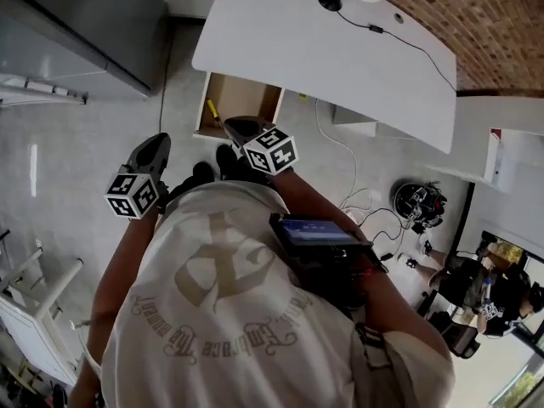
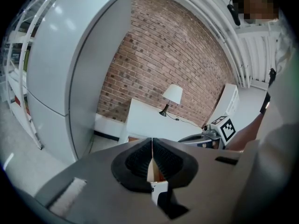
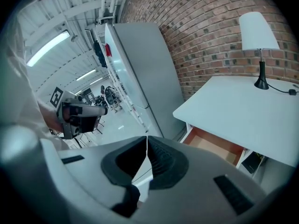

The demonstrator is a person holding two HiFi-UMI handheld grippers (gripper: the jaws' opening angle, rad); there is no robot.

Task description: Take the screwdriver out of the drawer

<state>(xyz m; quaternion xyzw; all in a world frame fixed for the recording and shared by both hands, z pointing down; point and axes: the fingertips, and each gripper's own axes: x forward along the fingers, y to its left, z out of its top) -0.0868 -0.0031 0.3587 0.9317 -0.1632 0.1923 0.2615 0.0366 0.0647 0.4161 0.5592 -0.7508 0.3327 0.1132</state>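
A yellow-handled screwdriver (image 1: 212,110) lies at the left side of the open wooden drawer (image 1: 240,99) under the white desk (image 1: 340,49). My right gripper (image 1: 231,126) hovers just in front of the drawer, shut with nothing between its jaws. My left gripper (image 1: 157,140) is further left over the floor, also shut and empty. In the right gripper view the shut right gripper (image 3: 147,139) points towards the floor left of the drawer (image 3: 216,146); the screwdriver is not visible there. In the left gripper view the shut left gripper (image 2: 152,141) faces the desk (image 2: 154,122).
A tall grey cabinet (image 1: 85,24) stands left of the desk. A lamp (image 3: 258,31) with its cable sits on the desk top. Cables and a round black device (image 1: 418,202) lie on the floor at right. Another person (image 1: 484,283) sits at the lower right.
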